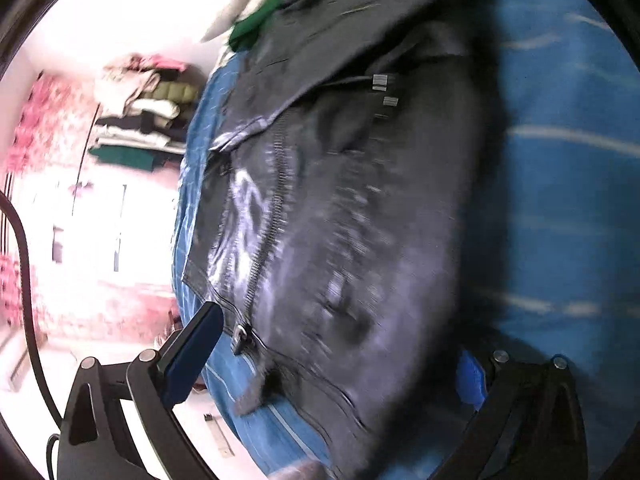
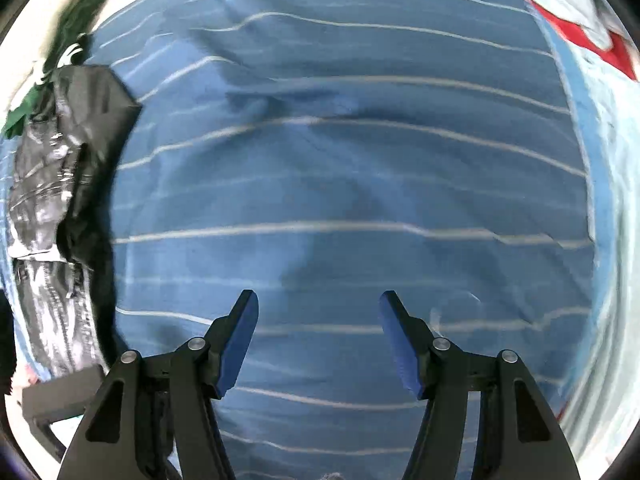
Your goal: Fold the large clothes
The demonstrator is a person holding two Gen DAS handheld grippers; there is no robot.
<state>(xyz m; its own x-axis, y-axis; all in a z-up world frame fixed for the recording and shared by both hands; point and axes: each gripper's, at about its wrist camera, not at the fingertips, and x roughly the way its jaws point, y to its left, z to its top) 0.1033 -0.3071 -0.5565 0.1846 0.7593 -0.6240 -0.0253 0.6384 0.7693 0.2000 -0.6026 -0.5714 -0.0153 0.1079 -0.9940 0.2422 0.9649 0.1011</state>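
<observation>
1. Right tongs (image 2: 318,340) sit nearest the right wrist camera, jaws wide with nothing between them, pointing down at bare striped blue sheet (image 2: 340,160) on the bed.
2. Left tongs (image 1: 332,364) also stand wide: one blue pad shows at the jacket's near left edge, and the other is half hidden behind its cloth. Whether they pinch any fabric I cannot tell.
3. Across the sheet from the right tongs, at the left edge of that view, lies the jacket (image 1: 340,208). In the left wrist view it fills the middle.
4. It is dark grey and glossy, with a zip (image 1: 264,240) running along its length and pale cord tips (image 1: 384,88) at the far end. It looks partly doubled over, though blur hides the layers.
5. To fold well, I judge that each pair of tongs should take a corner of the near hem, then lift it evenly toward the cord end so the slick cloth does not slide.
6. Beyond the jacket's far end lies green cloth (image 1: 256,28).
7. Farther still, left of the jacket, is a pile of folded clothes (image 1: 140,112).
</observation>
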